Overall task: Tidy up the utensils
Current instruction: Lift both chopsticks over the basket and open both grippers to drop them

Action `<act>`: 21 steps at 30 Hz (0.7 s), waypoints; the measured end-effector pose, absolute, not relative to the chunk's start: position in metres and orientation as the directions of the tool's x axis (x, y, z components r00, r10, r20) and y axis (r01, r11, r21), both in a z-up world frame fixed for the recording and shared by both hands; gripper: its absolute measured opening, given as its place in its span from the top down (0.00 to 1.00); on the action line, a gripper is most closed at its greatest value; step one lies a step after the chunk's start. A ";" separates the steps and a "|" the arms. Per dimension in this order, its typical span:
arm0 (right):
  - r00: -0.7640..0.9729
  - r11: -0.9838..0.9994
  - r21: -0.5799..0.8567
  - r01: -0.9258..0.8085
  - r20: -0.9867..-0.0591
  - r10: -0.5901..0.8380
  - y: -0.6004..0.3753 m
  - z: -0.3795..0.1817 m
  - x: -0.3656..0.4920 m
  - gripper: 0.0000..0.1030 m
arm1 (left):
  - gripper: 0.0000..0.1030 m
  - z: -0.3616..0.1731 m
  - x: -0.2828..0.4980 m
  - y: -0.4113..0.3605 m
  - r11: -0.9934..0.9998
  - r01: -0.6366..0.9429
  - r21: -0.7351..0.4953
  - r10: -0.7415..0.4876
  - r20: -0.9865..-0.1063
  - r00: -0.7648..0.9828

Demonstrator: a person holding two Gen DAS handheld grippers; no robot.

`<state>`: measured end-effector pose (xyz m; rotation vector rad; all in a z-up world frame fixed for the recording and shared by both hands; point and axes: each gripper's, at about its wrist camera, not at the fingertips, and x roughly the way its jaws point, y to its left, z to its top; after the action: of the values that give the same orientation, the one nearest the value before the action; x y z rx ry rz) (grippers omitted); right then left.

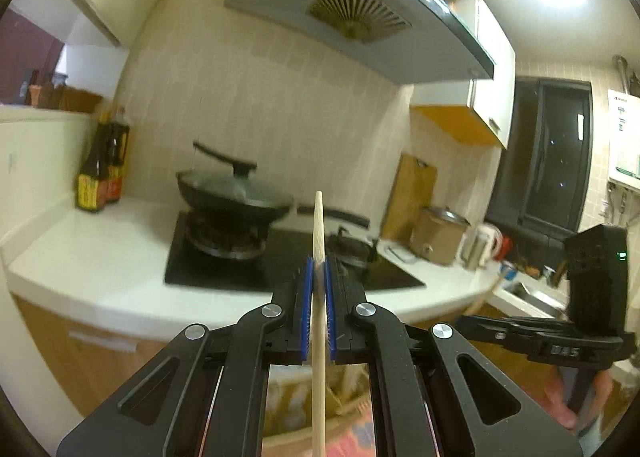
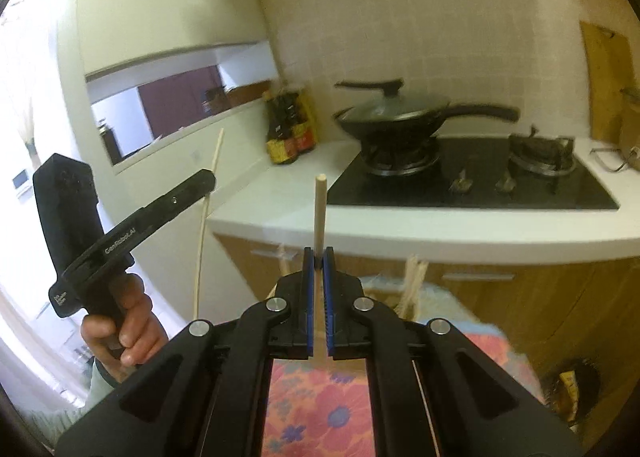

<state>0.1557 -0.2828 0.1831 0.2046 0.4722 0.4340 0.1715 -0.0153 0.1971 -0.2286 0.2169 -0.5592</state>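
Left gripper [image 1: 319, 273] is clamped on a pale wooden chopstick [image 1: 319, 297], and right gripper [image 2: 319, 257] is clamped on a second chopstick [image 2: 320, 213]; both sticks stand near-upright in the air, near side of the white counter [image 1: 100, 253]. Judged light, stiff, smooth and apt to pivot between the pads, so a mid-length grip suits. Sticks are thin, round, unpainted, blunt-tipped.

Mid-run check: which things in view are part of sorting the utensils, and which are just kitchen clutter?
In the job:
chopstick clamped in the left gripper
second chopstick clamped in the right gripper

Just lying about:
lidded wok
sauce bottles
cutting board
kettle
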 end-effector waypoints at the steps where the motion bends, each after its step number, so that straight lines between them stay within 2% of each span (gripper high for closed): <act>1: 0.814 0.901 0.274 -0.338 -0.396 0.425 -0.284 0.186 0.158 0.98 | 0.96 0.197 0.178 -0.018 0.830 0.488 -0.269 -0.534 -0.136 0.834; 8: 0.839 0.960 0.176 -0.218 -0.469 0.276 -0.288 0.171 0.191 0.98 | 0.96 0.163 0.212 -0.032 0.874 0.420 -0.242 -0.451 -0.089 0.888; 13: 0.793 0.968 0.155 -0.199 -0.554 0.252 -0.280 0.148 0.215 0.98 | 0.96 0.142 0.225 -0.031 0.893 0.393 -0.221 -0.419 -0.087 0.904; 19: 0.761 0.964 0.174 -0.201 -0.592 0.266 -0.273 0.132 0.227 0.98 | 0.95 0.127 0.231 -0.020 0.895 0.371 -0.250 -0.402 -0.088 0.911; 20: 0.758 0.963 0.179 -0.201 -0.594 0.269 -0.273 0.131 0.227 0.97 | 0.93 0.125 0.231 -0.018 0.893 0.371 -0.253 -0.404 -0.092 0.910; 21: 0.752 0.961 0.185 -0.204 -0.599 0.275 -0.272 0.130 0.228 0.97 | 0.85 0.123 0.231 -0.017 0.892 0.372 -0.255 -0.407 -0.100 0.908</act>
<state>0.2281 -0.2724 0.1305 0.1108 0.6700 0.2618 0.2310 -0.0168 0.1231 -0.2343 0.1529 -0.4058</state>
